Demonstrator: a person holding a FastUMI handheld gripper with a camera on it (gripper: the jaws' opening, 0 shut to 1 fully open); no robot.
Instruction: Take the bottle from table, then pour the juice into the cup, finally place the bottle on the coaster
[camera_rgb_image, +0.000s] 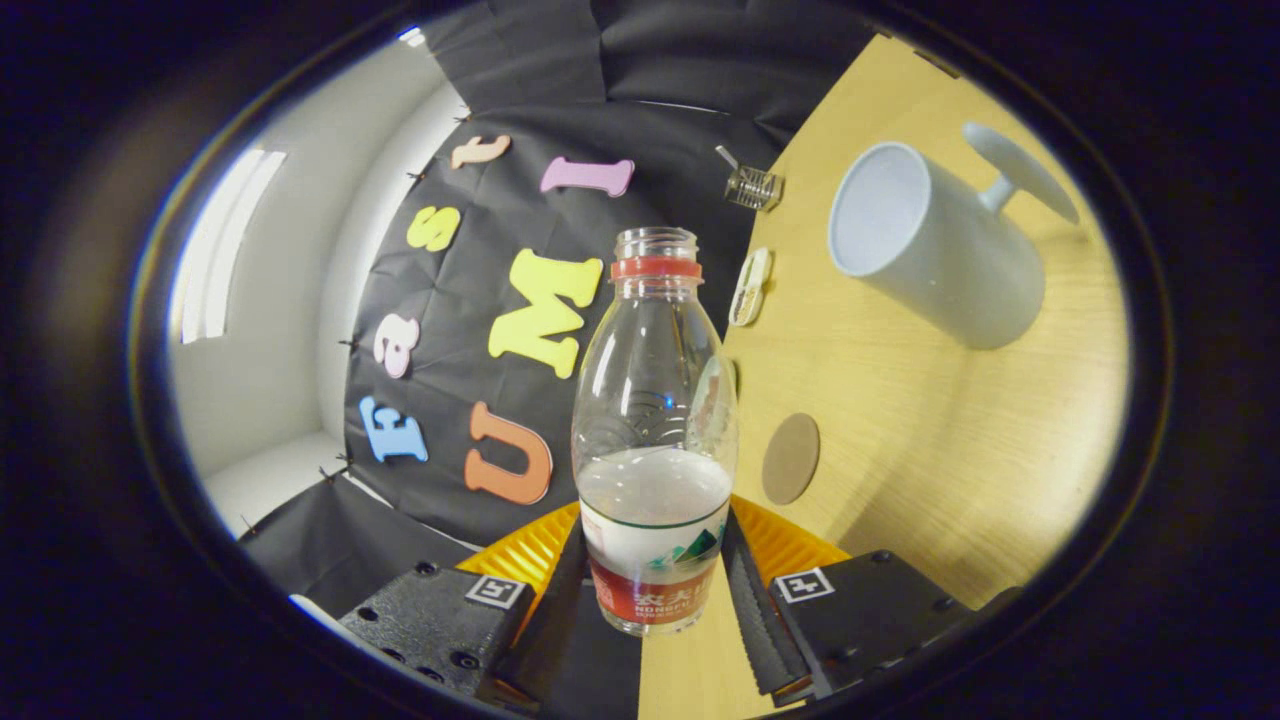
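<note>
Between the two fingers of the claw (655, 590) the bottle (655, 430) is being held by its labelled lower body, both fingers pressing on it from either side, so the claw is closed to about the bottle's width. The whole view is rolled, so the wooden desk (930, 450) is running up one side and the booth wall is filling the other; the bottle is lining up with the fingers, which suggests it is being carried tilted along with the claw. The bottle is uncapped, with a red ring below its open mouth, and the liquid is filling only its lower part.

The white cup (930, 245) is standing well beyond the fingers, toward the far part of the desk, its open mouth in plain sight and its handle on the far side. The round brown coaster (791, 458) is lying flat on the desk, nearer the claw than the cup and just beside the bottle's shoulder in the view. A small metal clip (752, 186) is sitting at the desk's far edge, and a flat pale object (749, 287) is lying near it.

The step in hand appears to be bringing the bottle to the cup for the pour. Doing it well is likely calling for carrying the mouth directly over the cup's opening before tipping further, keeping the squeeze firm yet gentle on the thin plastic, and tilting slowly, since the low liquid level is demanding a steep angle before anything runs.
</note>
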